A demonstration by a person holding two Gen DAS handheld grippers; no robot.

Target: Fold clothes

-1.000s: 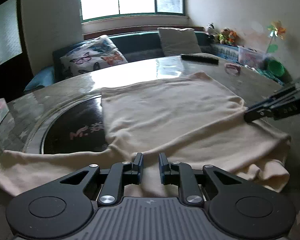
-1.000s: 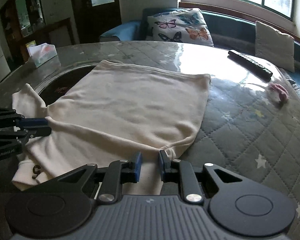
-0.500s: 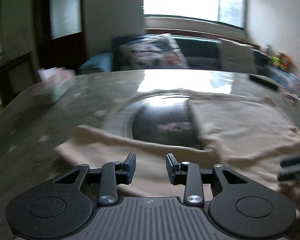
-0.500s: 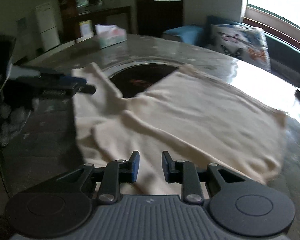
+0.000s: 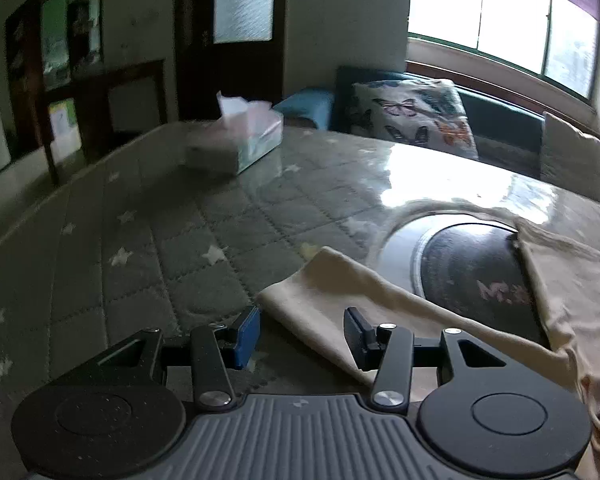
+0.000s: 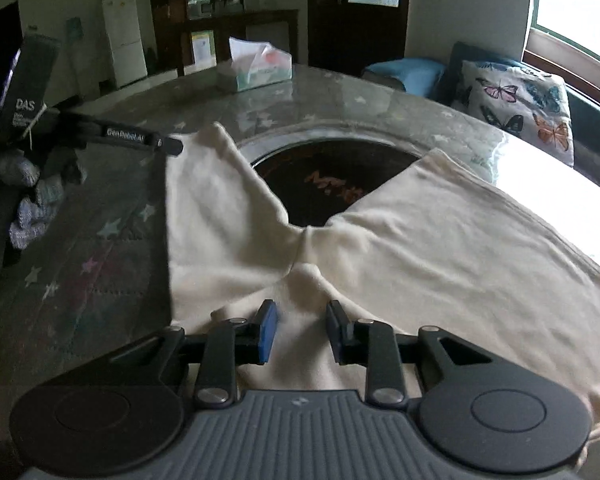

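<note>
- Lying spread on table (image 6: 340,92): cream shirt (image 6: 440,248), body toward the window side, partly covering the dark round inset (image 6: 324,172).
- Stretching out leftward across the quilted cover: sleeve (image 6: 216,200), long axis running from the body out to the cuff near the table's left edge; in the left view, running diagonally from cuff at centre down to the right.
- Hovering at the cuff: left gripper (image 5: 302,332), jaws opening, cuff edge lying between the pads but not pinched.
- Hovering low over the shirt where sleeve meets body: right gripper (image 6: 300,330), jaws opening, cloth below and between, not clamped.
- Judging step: lining up to take the sleeve and fold it in over the body.
- Doing it well: pinching cuff edge squarely, top layer and bottom together; anchoring the shoulder end with the right; carrying cuff along the sleeve axis, keeping it taut, avoiding dragging the body off the inset.
- Sitting well apart at the far edge: tissue box (image 6: 260,66).
</note>
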